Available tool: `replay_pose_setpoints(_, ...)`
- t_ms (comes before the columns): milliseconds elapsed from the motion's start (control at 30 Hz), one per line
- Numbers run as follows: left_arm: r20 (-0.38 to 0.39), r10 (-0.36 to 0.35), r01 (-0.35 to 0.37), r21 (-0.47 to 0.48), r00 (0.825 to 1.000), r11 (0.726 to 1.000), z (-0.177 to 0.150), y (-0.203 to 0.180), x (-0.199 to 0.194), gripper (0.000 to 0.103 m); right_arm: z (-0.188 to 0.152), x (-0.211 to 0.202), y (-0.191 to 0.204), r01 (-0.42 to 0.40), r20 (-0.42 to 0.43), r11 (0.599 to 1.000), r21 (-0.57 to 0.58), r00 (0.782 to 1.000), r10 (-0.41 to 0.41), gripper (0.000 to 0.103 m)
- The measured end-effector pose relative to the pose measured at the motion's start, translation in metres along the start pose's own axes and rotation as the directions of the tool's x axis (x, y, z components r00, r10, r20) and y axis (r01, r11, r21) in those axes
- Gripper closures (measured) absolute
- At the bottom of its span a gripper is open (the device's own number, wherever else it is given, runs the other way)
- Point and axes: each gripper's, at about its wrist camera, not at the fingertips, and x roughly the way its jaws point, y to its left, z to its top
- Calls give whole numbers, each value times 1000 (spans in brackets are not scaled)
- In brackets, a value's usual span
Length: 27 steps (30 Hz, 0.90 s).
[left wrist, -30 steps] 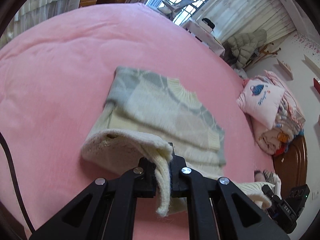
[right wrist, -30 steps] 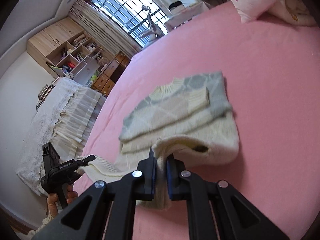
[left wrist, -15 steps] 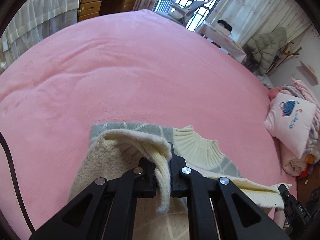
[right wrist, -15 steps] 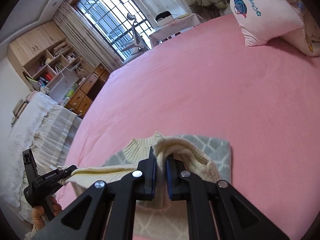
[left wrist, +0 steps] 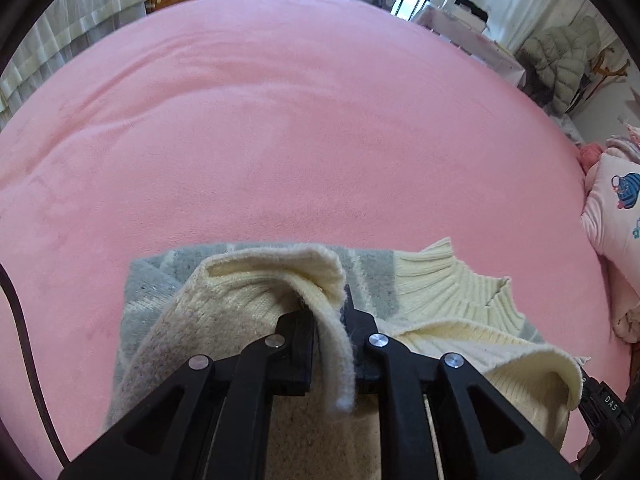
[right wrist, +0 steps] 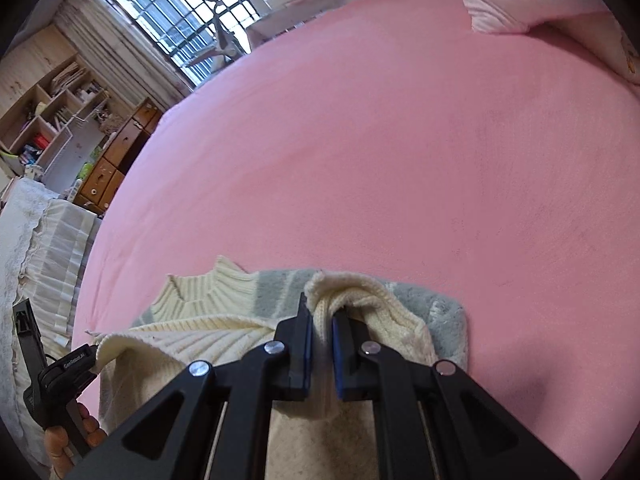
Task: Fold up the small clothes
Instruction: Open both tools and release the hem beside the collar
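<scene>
Lying on the pink bed [left wrist: 280, 140], the cream-and-grey sweater [left wrist: 452, 280] has its hem folded up toward the collar; the left gripper [left wrist: 334, 332] jaws are opening with the hem between them. The right gripper [right wrist: 320, 332] pinches the hem too; its body reads "DAS" in the left view.

Black plastic left gripper [left wrist: 331, 338] w/ silver screws, dark cable [left wrist: 24, 356] alongside. Right gripper [right wrist: 320, 344]: same black build, blue pads [right wrist: 308, 344].

Opening left tongs [left wrist: 334, 330] around sweater hem [left wrist: 280, 268]

Barred window [right wrist: 180, 16], wooden drawers [right wrist: 116, 160], perhaps shelving [right wrist: 44, 120]
</scene>
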Motion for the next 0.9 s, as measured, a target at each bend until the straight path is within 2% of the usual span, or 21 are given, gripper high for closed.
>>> replay_pose_setpoints(100,-32,-22,21,-29,999,999,4,4,9,91,4,9,-9,-37,-58,997,70,997,41,90)
replay_pose_setpoints(200,-55,-56,54,-43,997,998,8,8,8,88,9,4,-15,-86,-69,990,113,993,94,80)
replay_pose_setpoints(267,-65,-69,66,-45,995,997,12,10,4,87,12,-5,-14,-89,-52,989,117,994,95,65)
replay_pose_setpoints(333,-58,-80,78,-36,995,996,18,13,-4,87,16,-25,-14,-71,-3,992,102,997,71,57)
replay_pose_setpoints(500,-15,-89,89,-28,996,996,25,13,-29,82,19,-64,-11,-49,90,997,59,995,44,55)
replay_pose_setpoints(567,18,-63,64,-22,998,998,26,14,-41,71,16,-77,-5,-35,116,999,20,993,33,55)
replay_pose_setpoints(600,48,-34,35,-19,998,999,28,15,-49,49,14,-82,-2,-24,125,1000,0,992,24,55)
replay_pose_setpoints(633,94,3,-1,-22,996,1000,29,16,-59,32,12,-87,2,-8,129,1000,-25,992,11,55)
replay_pose_setpoints(700,192,39,-34,-31,981,999,31,18,-80,30,7,-91,10,13,135,997,-70,991,-3,55)
replay_pose_setpoints(767,207,30,-26,-21,978,999,34,18,-91,30,0,-95,19,46,140,990,-130,990,-27,55)
replay_pose_setpoints(900,205,67,-71,16,977,997,28,17,-104,30,-12,-98,33,95,140,973,-211,988,-66,55)
